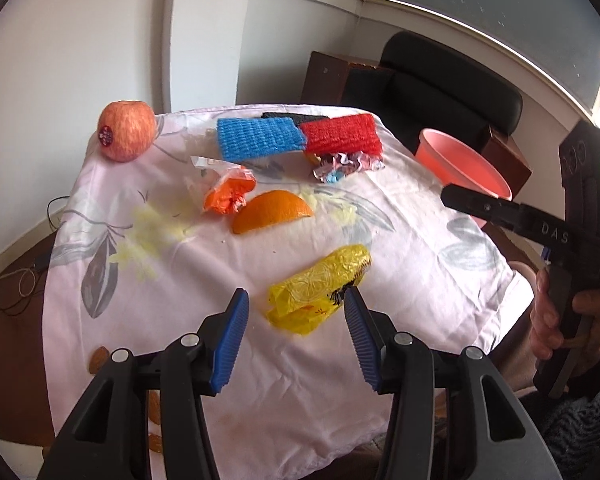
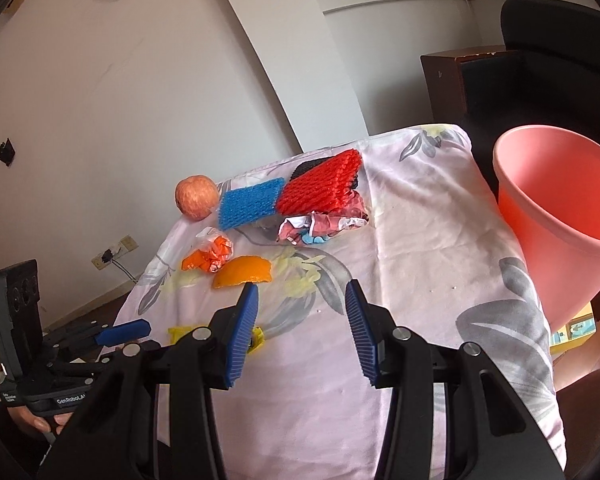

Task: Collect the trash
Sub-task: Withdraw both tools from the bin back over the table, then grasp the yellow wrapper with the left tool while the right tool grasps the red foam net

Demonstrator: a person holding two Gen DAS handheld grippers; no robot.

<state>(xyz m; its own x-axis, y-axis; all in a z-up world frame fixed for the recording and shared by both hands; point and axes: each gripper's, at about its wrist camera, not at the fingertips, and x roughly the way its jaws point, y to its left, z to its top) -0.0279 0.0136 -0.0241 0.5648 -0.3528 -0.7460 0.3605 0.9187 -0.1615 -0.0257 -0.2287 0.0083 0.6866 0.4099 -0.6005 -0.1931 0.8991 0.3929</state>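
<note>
pale floral cloth covers the counter point(image 1: 400, 240), which carries an apple point(image 1: 126, 130), blue, red and black foam nets, an orange peel point(image 1: 271, 210), an orange wrapper point(image 1: 229, 191), a crumpled foil wrapper point(image 1: 346, 165) and, nearest, a yellow wrapper point(image 1: 320, 288), with a pink bin point(image 2: 560, 216) standing off the counter's right edge. left claw point(image 1: 296, 296) is spread apart and empty, its right pad touching or just beside the yellow wrapper; right claw point(image 2: 302, 292) is likewise apart and empty over bare cloth. recommended procedure: shift the left claw rightward so the crumpled bulk sits between both pads, lower to the cloth without pinching it, close firmly since thin film slips, then lift clear toward the bin.
</note>
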